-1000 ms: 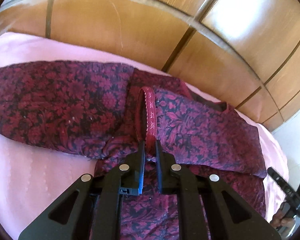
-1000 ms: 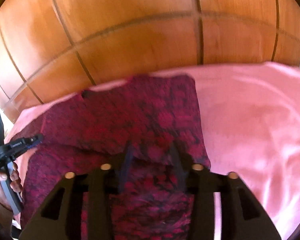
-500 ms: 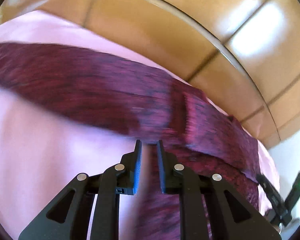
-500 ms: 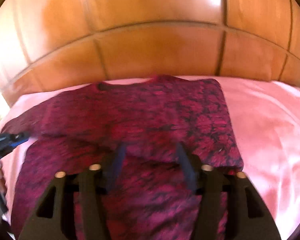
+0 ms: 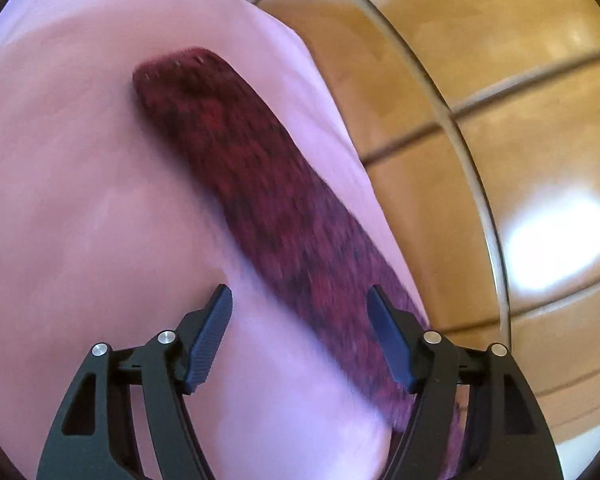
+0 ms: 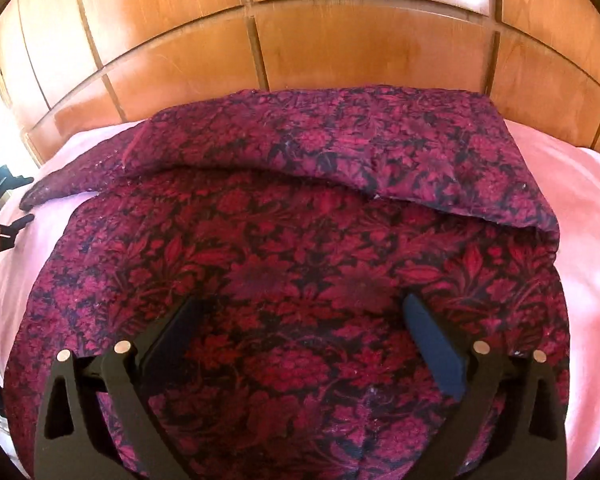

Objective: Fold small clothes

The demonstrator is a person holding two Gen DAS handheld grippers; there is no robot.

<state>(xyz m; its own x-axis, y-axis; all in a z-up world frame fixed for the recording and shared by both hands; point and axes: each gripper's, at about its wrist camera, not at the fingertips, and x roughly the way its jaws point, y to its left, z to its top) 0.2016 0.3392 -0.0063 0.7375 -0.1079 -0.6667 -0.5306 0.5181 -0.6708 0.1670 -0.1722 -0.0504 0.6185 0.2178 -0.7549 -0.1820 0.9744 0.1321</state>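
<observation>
A dark red flowered garment (image 6: 300, 264) lies flat on a pink sheet (image 6: 580, 208). Its right sleeve is folded across the chest, and the other sleeve (image 5: 252, 184) stretches out over the sheet. In the left wrist view my left gripper (image 5: 300, 300) hovers over that sleeve near its shoulder end. Its jaws are opening, apart from the cloth, with nothing pinched. My right gripper (image 6: 300, 308) hangs low over the garment's body, its jaws opening wide and holding nothing. The left gripper (image 6: 16, 200) also peeks in at the right wrist view's left edge.
A glossy wooden panelled headboard (image 6: 300, 32) rises right behind the bed. The same headboard (image 5: 520, 120) fills the right side of the left wrist view. Pink sheet (image 5: 80, 220) spreads to the left of the sleeve.
My left gripper let go of the collar edge, swung out to the left sleeve and opened. My right gripper opened wide and sank closer to the garment's body.
</observation>
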